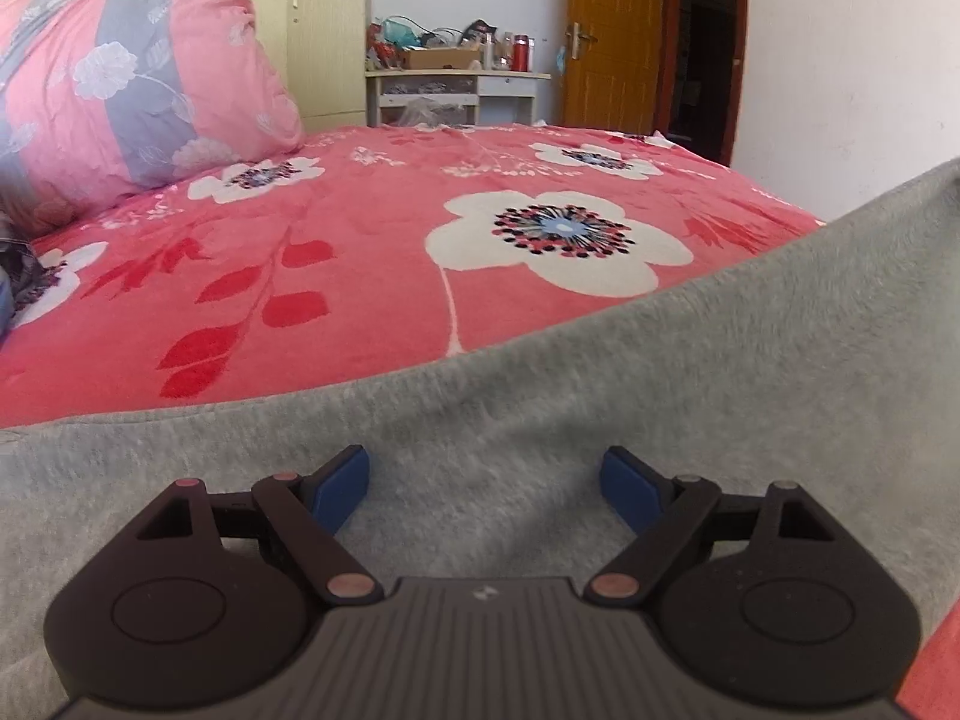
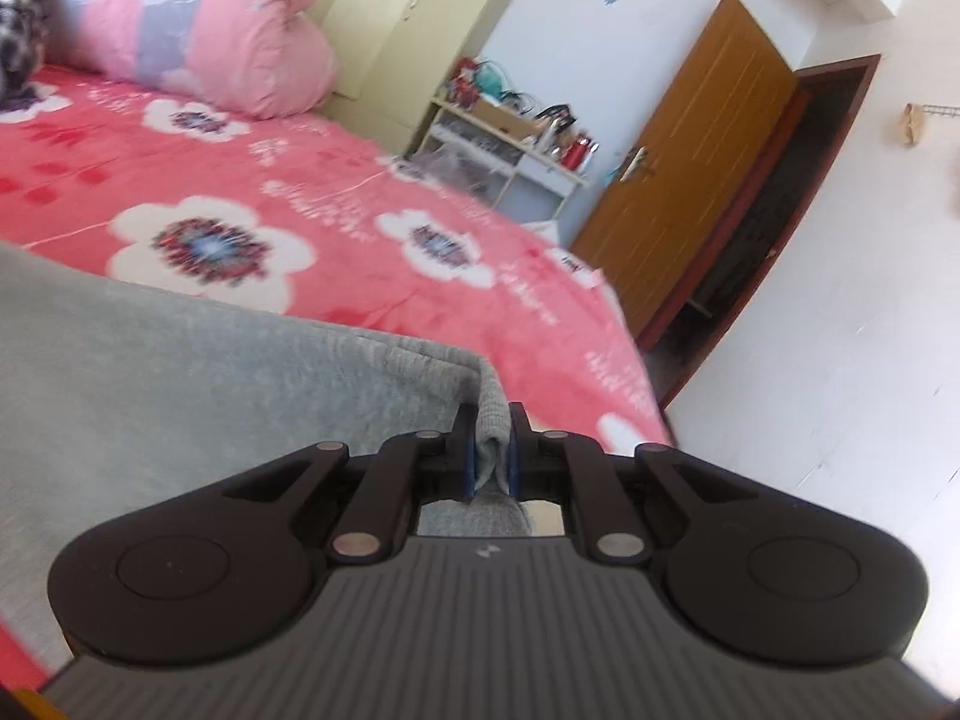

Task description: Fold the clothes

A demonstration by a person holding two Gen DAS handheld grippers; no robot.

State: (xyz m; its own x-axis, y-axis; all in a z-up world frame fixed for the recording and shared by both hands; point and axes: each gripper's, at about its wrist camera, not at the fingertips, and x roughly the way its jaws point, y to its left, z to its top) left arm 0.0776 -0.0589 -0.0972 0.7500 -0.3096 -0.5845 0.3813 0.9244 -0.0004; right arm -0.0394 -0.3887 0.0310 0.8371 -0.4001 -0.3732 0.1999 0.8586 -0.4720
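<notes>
Pinching grey garment [image 2: 180, 372]: right tongs [image 2: 491, 450] | left tongs [image 1: 486, 474] spread wide

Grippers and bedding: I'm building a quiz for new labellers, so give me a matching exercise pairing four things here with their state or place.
Things:
1. left gripper
2. right gripper
3. grey garment
4. pink quilt

States:
A. jaws shut on cloth
B. rolled up at the bed's far end
C. jaws wide apart
D. spread over the floral bedspread

Pairs: 1-C, 2-A, 3-D, 4-B

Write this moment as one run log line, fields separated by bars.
step: folding | left gripper: open over grey fleece garment | right gripper: shut on garment corner | surface: pink floral bedspread
</notes>
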